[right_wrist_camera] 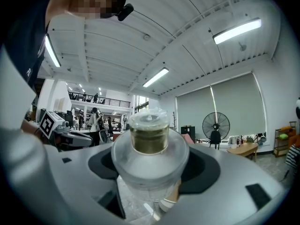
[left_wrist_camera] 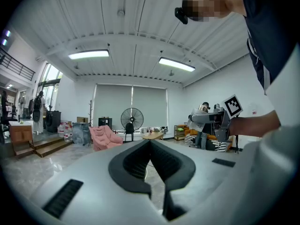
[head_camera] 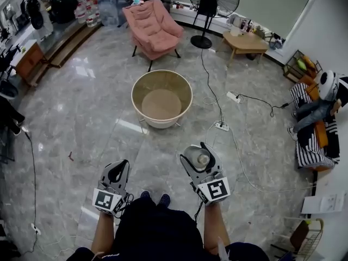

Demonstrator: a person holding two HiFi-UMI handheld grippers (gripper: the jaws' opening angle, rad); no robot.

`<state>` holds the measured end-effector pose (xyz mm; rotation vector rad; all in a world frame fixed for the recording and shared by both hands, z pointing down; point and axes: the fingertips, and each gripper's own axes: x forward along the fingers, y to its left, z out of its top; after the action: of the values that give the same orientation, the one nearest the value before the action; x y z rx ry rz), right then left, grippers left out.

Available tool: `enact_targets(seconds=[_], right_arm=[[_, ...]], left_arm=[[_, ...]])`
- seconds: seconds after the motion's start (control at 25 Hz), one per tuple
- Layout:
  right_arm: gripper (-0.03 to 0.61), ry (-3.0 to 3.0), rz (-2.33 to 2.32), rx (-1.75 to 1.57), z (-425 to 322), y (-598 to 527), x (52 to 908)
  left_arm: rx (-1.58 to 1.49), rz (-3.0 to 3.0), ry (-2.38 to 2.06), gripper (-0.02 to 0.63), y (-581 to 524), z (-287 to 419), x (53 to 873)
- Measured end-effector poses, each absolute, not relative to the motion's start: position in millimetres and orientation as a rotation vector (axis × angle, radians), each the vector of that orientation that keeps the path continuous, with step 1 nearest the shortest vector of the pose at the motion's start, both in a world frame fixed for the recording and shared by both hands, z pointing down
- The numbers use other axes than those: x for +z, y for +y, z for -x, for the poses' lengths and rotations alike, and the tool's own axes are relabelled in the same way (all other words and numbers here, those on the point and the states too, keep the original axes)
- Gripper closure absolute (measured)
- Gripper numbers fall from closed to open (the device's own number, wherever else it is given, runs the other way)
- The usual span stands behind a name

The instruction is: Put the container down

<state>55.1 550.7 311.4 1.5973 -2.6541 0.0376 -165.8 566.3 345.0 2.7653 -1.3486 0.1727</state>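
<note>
My right gripper is shut on a clear plastic container, held in front of my body above the floor. In the right gripper view the container fills the space between the jaws, with a transparent lid above an olive-gold band. My left gripper hangs at the lower left, shut, with nothing in it; in the left gripper view its dark pads meet in a point. A large round beige tub stands on the marble floor straight ahead of both grippers.
A pink armchair, a standing fan and a low wooden table are at the back. Cables and a power strip lie on the floor right of the tub. A person sits at the right wall.
</note>
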Motion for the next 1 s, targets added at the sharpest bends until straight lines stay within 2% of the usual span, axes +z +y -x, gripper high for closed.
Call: enact_targets(seconds=[1.0], right_arm=[[0.230, -2.668, -1.619, 0.009, -78, 490, 314]], left_arm=[[0.040, -2.798, -1.388, 0.589, 494, 142, 336]])
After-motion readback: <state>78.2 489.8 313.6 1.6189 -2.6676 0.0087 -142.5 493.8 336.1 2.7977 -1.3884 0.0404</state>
